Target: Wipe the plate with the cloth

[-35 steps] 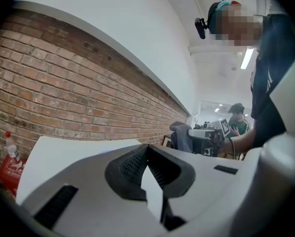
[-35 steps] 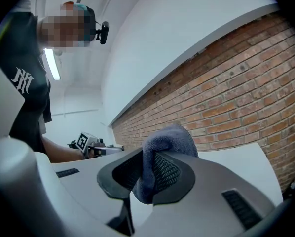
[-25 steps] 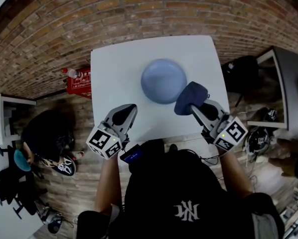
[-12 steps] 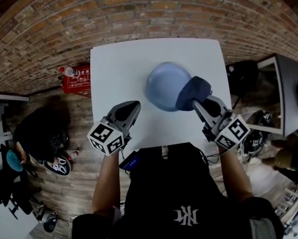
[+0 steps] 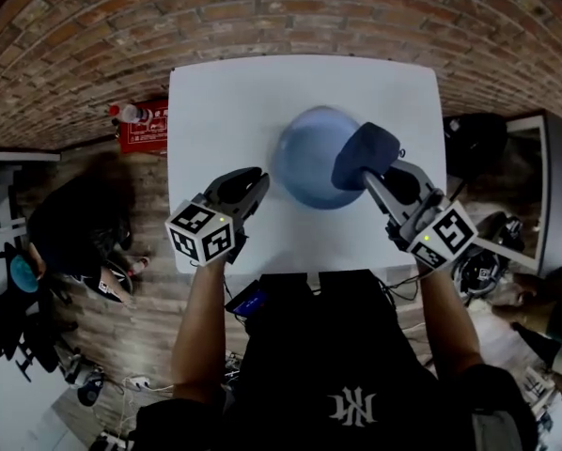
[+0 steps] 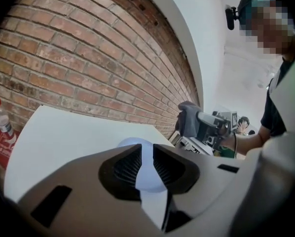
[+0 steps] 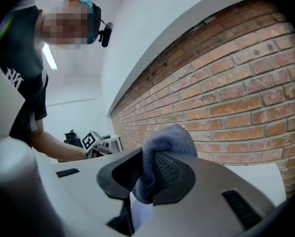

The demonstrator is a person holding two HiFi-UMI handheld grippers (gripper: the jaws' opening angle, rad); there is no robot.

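— Where the white bench (image 5: 215, 111) carries the round blue plate (image 5: 309, 163), which hand-held gripper is closer to it?

— The right hand-held gripper (image 5: 373, 180). Its jaws are clamped on a bunched dark blue cloth (image 5: 366, 153). The cloth hangs over the plate's right rim, though I cannot tell whether it touches the plate.

— And the other one?

— The left hand-held gripper (image 5: 253, 182) sits just beside the plate's left edge, pointing at it. Its jaws have just been opening and stand a little apart, with nothing between the pads. The plate shows through the gap, farther on.

— So which way must the cloth travel?

— Leftward, I judge, from the right rim toward the plate's centre. The plate is round, so it has no long axis to line up with. The left one looks placed to steady the rim on its side while the right does the wiping.
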